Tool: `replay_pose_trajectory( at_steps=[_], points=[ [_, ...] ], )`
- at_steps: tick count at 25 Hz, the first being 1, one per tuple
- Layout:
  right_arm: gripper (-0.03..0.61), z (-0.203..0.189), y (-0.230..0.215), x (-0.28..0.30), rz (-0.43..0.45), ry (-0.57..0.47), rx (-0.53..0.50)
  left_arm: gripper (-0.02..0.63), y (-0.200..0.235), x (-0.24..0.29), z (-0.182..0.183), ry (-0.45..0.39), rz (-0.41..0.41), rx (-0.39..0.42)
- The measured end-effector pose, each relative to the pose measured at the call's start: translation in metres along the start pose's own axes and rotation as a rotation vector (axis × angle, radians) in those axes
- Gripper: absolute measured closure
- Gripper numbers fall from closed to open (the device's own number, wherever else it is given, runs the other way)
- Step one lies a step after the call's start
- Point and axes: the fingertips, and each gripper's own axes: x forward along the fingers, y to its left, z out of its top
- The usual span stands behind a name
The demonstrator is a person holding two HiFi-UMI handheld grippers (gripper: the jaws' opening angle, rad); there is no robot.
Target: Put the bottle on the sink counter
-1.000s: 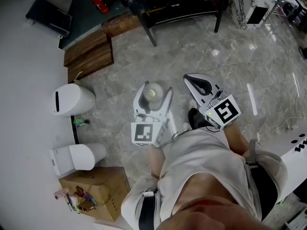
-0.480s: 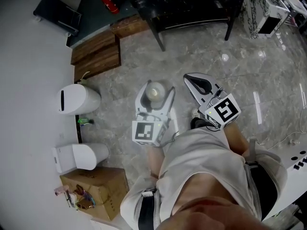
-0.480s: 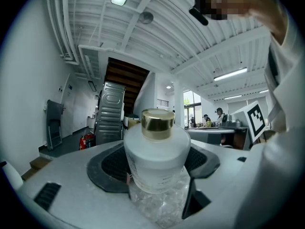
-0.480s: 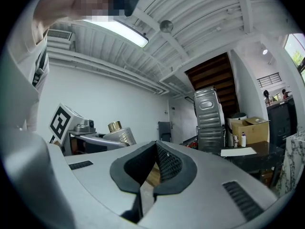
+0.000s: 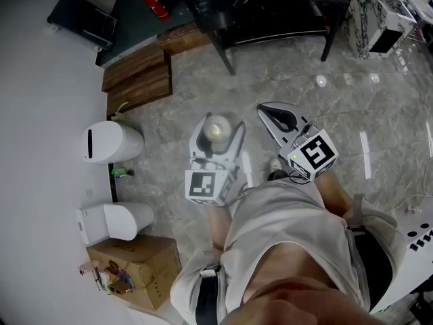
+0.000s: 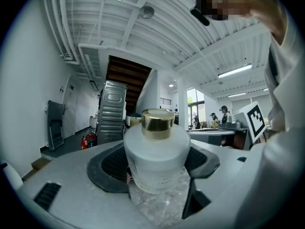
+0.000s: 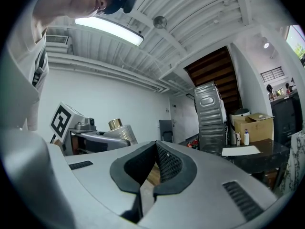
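Grey marbled floor (image 5: 338, 100) fills most of the head view, with a white wall (image 5: 40, 80) down the left, a dark table (image 5: 270, 9) across the top and wooden steps (image 5: 135, 80) next to it. No sink or sink counter shows in any view, so the destination isn't located. My read: this is the carry leg, placement not started. Along the wall sit a white bin (image 5: 111, 142), a second white unit (image 5: 111, 222) below it, and a cardboard box (image 5: 139, 269) nearest the person. Left gripper (image 5: 217, 135) is out front over bare floor, clamped on the bottle (image 6: 157, 159). The frosted white body sits upright between the dark pads (image 6: 112, 163), and the gold cap (image 6: 157, 124) stands clear above the jaws. Right gripper (image 7: 153, 161) is just to the right, jaws pressed together with nothing between them, apart from the bottle. To do the step well: hold clamp pressure constant, since the body looks smooth and rounded and I'd expect slip if the grip relaxes. Carry it vertical, no swinging. Find the counter first and come in from above its edge. Lower until the base sits flat on a bare patch away from the basin. Only then open and back straight out so the pads don't drag it over. The right gripper is free to steady it.
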Motion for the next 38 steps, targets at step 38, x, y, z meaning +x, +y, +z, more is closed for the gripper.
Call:
replay_pose_trajectory(
  at_steps=[38],
  points=[
    [0.581,-0.022,-0.082,0.116,-0.028,0.059,0.02,0.285,0.095,0.107,-0.002,0.012,-0.039,-0.037]
  ],
)
